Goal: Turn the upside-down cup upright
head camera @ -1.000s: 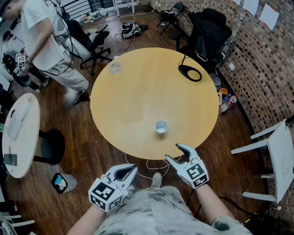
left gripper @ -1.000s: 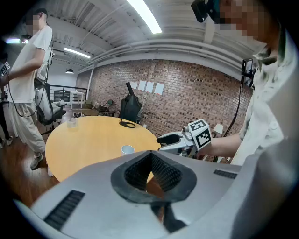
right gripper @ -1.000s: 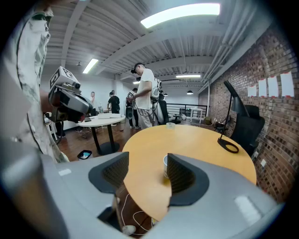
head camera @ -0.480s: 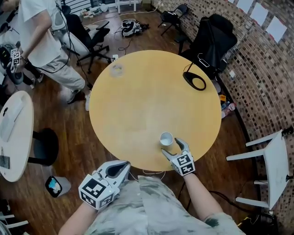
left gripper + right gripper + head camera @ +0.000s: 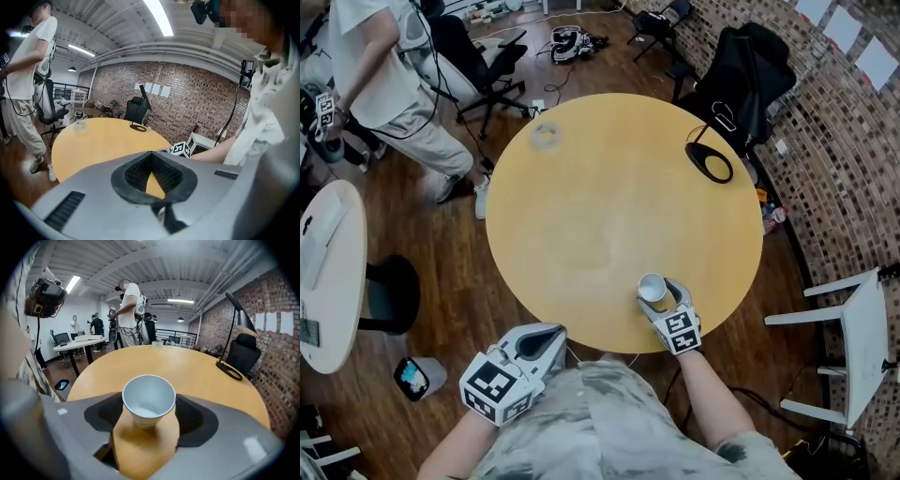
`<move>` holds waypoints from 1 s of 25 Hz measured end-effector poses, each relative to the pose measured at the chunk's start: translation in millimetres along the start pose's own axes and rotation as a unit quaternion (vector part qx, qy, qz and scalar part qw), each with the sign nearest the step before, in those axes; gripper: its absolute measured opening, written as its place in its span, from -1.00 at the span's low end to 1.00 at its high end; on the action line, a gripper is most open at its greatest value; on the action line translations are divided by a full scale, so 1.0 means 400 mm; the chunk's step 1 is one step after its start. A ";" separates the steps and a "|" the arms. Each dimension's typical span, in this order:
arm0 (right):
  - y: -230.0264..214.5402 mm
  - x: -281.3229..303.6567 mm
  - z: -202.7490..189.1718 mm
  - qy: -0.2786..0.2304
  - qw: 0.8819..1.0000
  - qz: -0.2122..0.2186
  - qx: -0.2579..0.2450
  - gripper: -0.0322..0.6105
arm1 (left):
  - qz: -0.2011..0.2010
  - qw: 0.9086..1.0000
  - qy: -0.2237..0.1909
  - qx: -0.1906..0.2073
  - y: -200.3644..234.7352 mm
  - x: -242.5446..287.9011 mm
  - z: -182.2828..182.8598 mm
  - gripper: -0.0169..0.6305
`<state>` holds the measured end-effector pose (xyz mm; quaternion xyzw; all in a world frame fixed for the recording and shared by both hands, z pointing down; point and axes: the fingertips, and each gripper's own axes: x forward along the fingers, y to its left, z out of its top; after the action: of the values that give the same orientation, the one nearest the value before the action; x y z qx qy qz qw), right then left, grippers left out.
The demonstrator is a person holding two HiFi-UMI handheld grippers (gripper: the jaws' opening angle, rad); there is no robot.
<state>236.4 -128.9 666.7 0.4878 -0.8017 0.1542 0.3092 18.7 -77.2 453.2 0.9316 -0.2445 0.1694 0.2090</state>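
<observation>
— Brick-walled workshop, one round yellow table (image 5: pixel 581 234), and I'm driving both tongs remotely. The cup (image 5: pixel 652 288) sits on the table close to its near edge, right of centre. Right gripper (image 5: pixel 662 296) has its jaws spread with the cup standing between them. The pads look level with the rim, but I see no squeeze or dent. Left gripper (image 5: pixel 548 337) hangs off the table's near edge, tips pinched together on nothing.

— Wait, is it even upside down?

— Reads mouth-up to me: wide rim on top, narrow base on the table. So I'd judge the job is about leaving it standing. My plan is to keep the jaws wide and back straight out, away from the table's centre, so no pad clips the rim. It looks like a light paper cup, and that close to the table's edge it'd tip easily.

— Which camera settles it?

— Right gripper view shows the cup's inside bottom and its taper. Head view only gives a white ring from above. The left jaws' touching tips are only clear in the left gripper view.
</observation>
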 end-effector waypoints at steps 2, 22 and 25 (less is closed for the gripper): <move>-0.002 -0.003 0.008 0.010 1.000 0.000 -0.011 0.15 | -0.001 1.000 -0.001 -0.005 0.010 -0.001 0.005 -0.92; 0.054 0.134 0.059 0.149 0.958 0.061 -0.237 0.12 | 0.032 0.997 -0.024 -0.062 0.082 -0.055 -0.045 -0.93; 0.063 0.151 0.054 0.160 0.953 0.073 -0.246 0.12 | 0.045 0.996 -0.026 -0.075 0.097 -0.075 -0.054 -0.93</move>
<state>186.7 -170.1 690.8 0.3059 -0.7882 0.0502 0.5317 -30.8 -86.2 471.1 0.9055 -0.3033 0.1360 0.2636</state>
